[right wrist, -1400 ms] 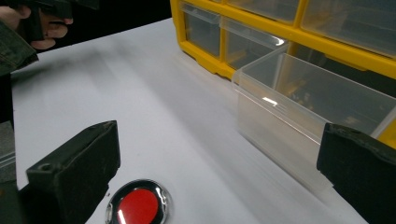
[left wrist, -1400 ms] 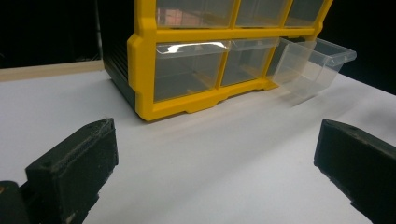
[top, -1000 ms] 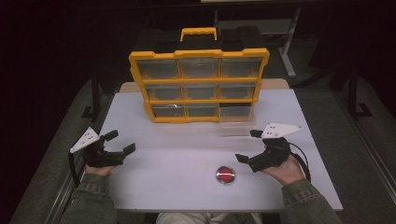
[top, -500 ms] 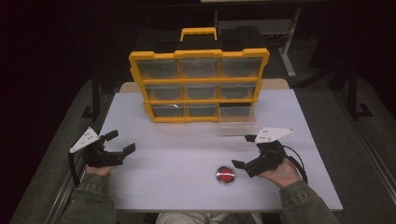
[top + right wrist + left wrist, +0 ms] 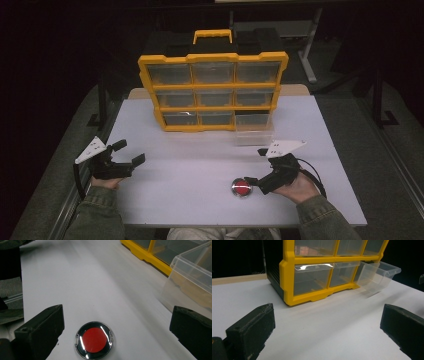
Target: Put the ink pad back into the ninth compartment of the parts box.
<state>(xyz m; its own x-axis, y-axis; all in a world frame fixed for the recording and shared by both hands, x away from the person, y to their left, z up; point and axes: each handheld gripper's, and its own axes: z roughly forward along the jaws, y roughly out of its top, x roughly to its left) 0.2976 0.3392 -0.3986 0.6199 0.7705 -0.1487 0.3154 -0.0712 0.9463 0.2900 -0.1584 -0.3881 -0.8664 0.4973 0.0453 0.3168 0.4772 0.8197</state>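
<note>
A small round disc, red with a shiny chrome rim, lies flat on the white table near its front right. My right gripper is open just to the disc's right, touching nothing. In the right gripper view the disc lies low between the wide-apart jaws of the right gripper, closer to the left jaw. My left gripper is open and empty at the table's front left. A yellow organizer with clear drawers stands at the back. Its bottom right drawer is pulled out.
The left gripper view looks over bare table at the organizer's lower left corner, with the pulled-out clear drawer to the right. In the right gripper view the drawer is at the right edge. Dark floor surrounds the table.
My right gripper has moved toward the front and left, closing in on the red disc. The left gripper and the disc have stayed put.
</note>
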